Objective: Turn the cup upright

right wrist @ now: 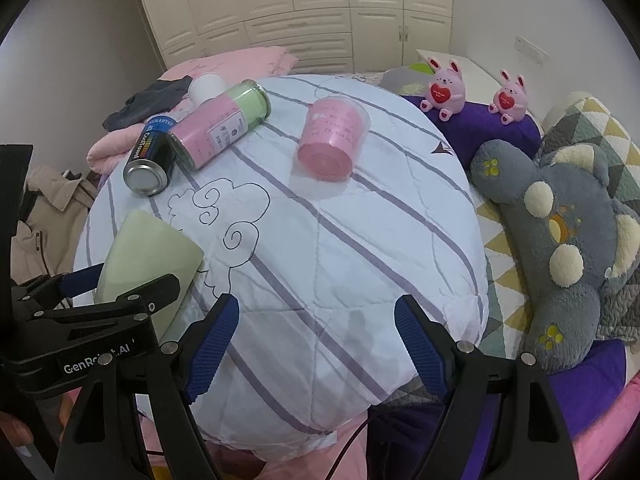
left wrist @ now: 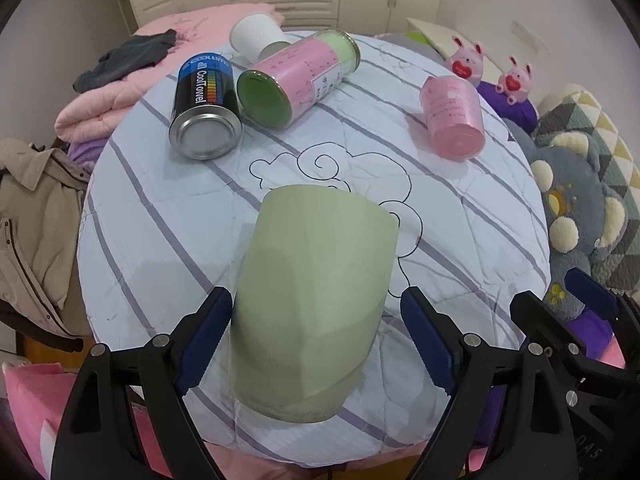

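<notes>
While left claw (left wrist: 316, 334) brackets matte green cup (left wrist: 312, 300), unpinched.

My left tongs (left wrist: 316, 336) and right tongs (right wrist: 316, 344) are black plastic arms with ribbed blue pads (right wrist: 212, 346), silver screws (right wrist: 169, 347) beside the pads, and white GenRobot.AI lettering (right wrist: 98, 360).

Both wrist cams face fwd, sharing quilt (left wrist: 168, 240).

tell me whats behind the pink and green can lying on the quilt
A white paper cup lies behind the pink and green can, near its far end. The can covers part of the cup, so whether they touch cannot be seen.
</notes>
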Demonstrator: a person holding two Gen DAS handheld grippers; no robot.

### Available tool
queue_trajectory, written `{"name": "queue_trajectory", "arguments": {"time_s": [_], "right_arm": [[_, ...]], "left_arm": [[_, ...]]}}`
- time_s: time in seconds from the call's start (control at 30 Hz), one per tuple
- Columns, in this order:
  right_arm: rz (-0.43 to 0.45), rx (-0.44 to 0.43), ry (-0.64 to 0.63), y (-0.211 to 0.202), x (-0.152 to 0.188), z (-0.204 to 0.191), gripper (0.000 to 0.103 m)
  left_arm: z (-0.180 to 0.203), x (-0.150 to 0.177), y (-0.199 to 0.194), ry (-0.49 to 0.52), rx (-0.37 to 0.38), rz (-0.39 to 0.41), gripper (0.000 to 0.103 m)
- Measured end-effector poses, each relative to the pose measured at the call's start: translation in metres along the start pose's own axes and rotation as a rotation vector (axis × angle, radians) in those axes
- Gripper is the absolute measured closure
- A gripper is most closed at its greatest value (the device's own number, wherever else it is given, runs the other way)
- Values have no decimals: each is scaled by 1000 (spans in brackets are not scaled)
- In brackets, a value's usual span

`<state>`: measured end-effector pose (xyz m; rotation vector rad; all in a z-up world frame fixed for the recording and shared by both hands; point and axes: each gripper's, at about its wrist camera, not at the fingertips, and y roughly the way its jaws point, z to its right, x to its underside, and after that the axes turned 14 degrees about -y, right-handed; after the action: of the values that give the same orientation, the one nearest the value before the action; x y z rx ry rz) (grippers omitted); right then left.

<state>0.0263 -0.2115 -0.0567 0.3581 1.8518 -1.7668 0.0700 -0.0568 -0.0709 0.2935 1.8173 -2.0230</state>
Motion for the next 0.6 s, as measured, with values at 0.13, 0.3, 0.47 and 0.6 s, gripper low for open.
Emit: {"name": "queue_trajectory", "arguments": {"time_s": [0.13,0.3,0.47,0.6], "right_arm": [[-9,3,28,0,4,4,21],[-21,8,56,-2,7,8,21],[-15,12,78,-8,8,8,21],[-10,18,97,-13,8,4,21]], "left_arm": [[1,1,-1,11,-2,-3,15],[2,3,-8,35,17,11,15],[3,5,-25,85,19,68,11],[-4,4,-34,105,32,86,10]]}}
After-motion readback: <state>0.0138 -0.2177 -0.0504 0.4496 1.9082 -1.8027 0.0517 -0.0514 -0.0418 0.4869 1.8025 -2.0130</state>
